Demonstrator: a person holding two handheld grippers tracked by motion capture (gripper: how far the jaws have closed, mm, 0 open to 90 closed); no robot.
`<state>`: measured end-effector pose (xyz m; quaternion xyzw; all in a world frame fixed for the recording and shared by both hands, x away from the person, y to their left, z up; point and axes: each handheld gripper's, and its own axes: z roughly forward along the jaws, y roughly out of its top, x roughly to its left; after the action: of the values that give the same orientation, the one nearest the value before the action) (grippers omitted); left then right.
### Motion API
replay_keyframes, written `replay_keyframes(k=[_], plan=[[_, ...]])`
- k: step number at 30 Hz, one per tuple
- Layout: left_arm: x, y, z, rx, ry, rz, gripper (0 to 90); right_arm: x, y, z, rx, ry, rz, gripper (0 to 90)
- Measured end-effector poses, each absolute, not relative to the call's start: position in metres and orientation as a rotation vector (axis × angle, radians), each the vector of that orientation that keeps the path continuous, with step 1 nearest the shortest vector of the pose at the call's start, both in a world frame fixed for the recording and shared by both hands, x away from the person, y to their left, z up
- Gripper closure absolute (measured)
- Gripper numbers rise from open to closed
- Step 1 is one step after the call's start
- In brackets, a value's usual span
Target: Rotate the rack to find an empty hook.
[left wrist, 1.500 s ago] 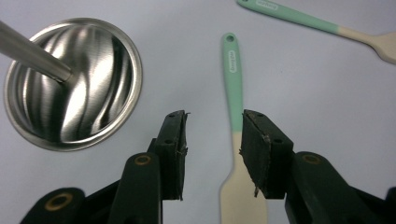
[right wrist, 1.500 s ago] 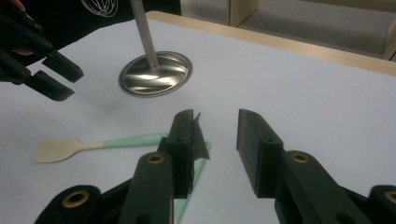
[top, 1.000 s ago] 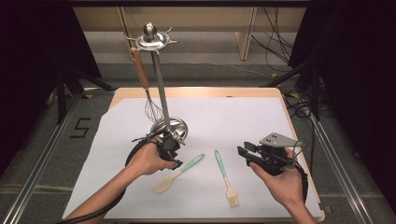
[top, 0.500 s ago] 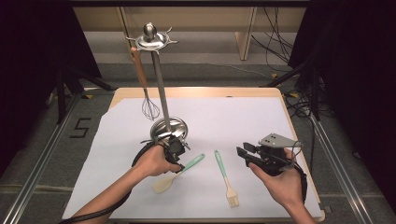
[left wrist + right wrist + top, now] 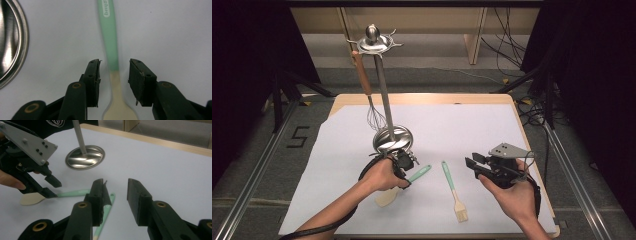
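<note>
Fingers (image 5: 140, 80) parted astride spatula (image 5: 111, 50), whisk (image 5: 371, 107) hanging on stand (image 5: 384, 100)

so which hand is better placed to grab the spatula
Left. The left tool already straddles the spatula where green handle meets cream blade, jaws open with gaps either side. The right tool hovers open beside the pastry brush, farther off.

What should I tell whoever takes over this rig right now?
Left gripper: open, jaws astride the mint-green-handled cream spatula lying on the white sheet, not yet gripped.
Right gripper: open, empty, held above the mint-handled pastry brush.
Wooden-handled wire whisk hangs on the steel utensil stand.
Done: whisk hung. Left: probably close on the spatula and hang it, then the brush.
</note>
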<state>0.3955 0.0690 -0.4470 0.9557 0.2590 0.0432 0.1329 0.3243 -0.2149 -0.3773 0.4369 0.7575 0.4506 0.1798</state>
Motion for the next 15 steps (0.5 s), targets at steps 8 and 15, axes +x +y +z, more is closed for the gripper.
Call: replay_keyframes(k=[8,15], plan=[[0.3962,0.0667,-0.4556,2.796,0.770,0.099,60.5,0.3243,-0.2152,-0.3775,1.238,2.150,1.283,66.8],[0.3972,0.0653,-0.4587,2.807,0.770,0.088,60.4,0.3241,-0.2147,-0.3774,1.242,2.150,1.280,66.7]])
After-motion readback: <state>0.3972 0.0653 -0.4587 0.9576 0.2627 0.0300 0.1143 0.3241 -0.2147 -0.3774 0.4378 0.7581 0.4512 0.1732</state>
